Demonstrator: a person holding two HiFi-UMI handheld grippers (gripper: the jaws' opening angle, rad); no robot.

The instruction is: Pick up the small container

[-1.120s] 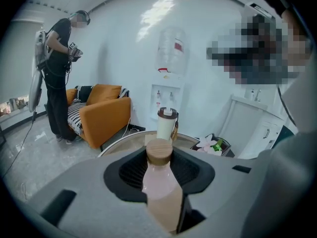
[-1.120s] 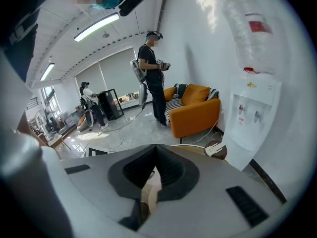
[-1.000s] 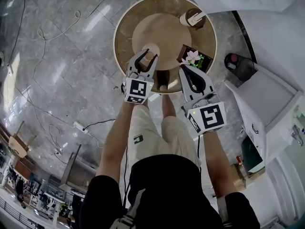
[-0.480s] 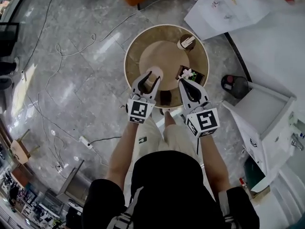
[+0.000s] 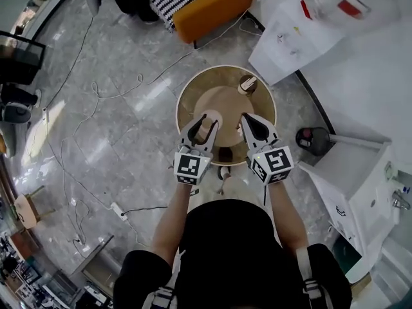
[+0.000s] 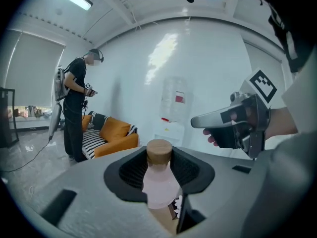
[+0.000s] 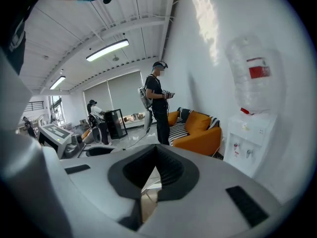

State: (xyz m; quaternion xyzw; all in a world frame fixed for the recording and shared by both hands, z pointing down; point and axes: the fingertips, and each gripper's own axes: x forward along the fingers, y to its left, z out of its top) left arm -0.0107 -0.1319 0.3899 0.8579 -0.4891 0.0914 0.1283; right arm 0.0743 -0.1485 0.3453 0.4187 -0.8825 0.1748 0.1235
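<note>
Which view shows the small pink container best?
Left gripper view: the small container sits central between the jaws, cork lid and pink body clear. Head view shows it tiny from above; right gripper view misses it.

Open-plan lab or office, shown by a polished stone floor (image 5: pixel 116 147) strewn with cables (image 5: pixel 168 69), ceiling strip lights (image 7: pixel 106 50), an orange sofa (image 5: pixel 212 5), a water dispenser (image 7: pixel 245 133) — and a second person (image 6: pixel 77 115) fitted with head-worn gear.
</note>
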